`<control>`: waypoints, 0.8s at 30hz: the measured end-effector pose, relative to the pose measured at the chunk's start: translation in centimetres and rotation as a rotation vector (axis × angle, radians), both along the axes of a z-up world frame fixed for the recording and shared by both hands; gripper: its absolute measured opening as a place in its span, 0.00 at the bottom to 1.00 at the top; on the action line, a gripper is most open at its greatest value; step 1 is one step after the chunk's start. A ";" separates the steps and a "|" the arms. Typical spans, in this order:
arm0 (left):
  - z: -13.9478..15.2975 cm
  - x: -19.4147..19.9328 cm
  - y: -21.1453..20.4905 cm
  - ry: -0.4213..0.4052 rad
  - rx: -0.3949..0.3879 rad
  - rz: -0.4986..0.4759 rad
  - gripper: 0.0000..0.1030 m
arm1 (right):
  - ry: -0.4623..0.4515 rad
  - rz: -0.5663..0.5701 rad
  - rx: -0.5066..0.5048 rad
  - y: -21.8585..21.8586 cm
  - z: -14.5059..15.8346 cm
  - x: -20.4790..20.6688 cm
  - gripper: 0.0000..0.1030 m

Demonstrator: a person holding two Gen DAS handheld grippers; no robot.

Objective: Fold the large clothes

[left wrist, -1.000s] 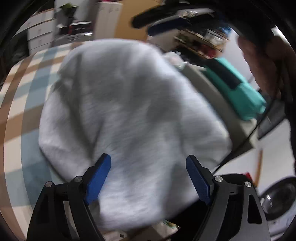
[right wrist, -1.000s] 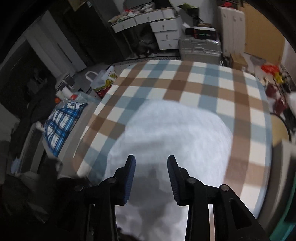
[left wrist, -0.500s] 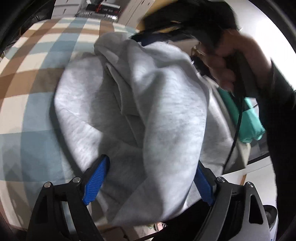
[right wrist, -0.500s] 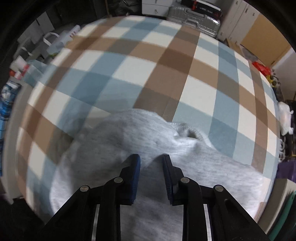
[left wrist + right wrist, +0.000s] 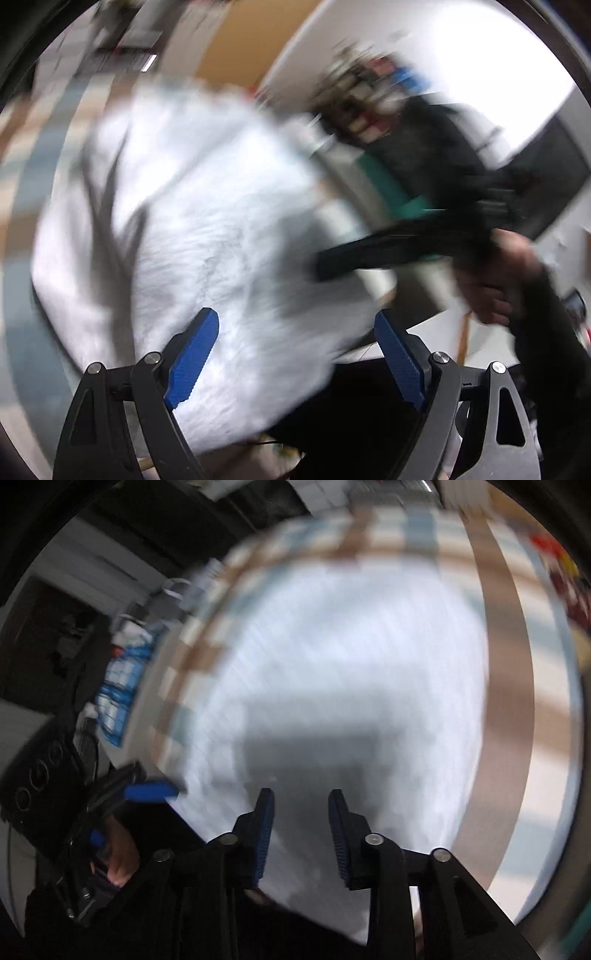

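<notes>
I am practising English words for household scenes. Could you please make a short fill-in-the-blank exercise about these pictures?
1. The garment lying on the bed is light ____.
2. The bed cover has a ____ pattern of brown, blue and white.
3. The pads of the left gripper are ____ in colour.

Missing words: grey; checked; blue

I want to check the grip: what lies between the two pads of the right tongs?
In the right wrist view, no cloth is pinched between the right tongs. Their pads stand apart, having just been opening, and the grey garment lies beyond them.
</notes>
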State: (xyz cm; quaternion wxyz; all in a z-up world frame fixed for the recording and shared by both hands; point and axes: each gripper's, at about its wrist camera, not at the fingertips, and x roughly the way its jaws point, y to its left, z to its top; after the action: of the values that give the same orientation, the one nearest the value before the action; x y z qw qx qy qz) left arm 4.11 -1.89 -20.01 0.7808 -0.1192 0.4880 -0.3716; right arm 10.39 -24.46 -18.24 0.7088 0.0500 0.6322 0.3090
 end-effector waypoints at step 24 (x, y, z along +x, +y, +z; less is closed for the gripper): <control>-1.4 -1.1 2.2 -0.001 -0.027 0.024 0.80 | -0.417 0.228 -0.340 14.4 3.3 8.2 0.64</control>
State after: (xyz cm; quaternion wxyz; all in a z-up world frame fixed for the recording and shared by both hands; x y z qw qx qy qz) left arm 3.00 0.34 -21.46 0.7839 -0.1354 0.4809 -0.3687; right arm 18.57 -10.05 -14.96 0.7824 -0.2055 0.5172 0.2796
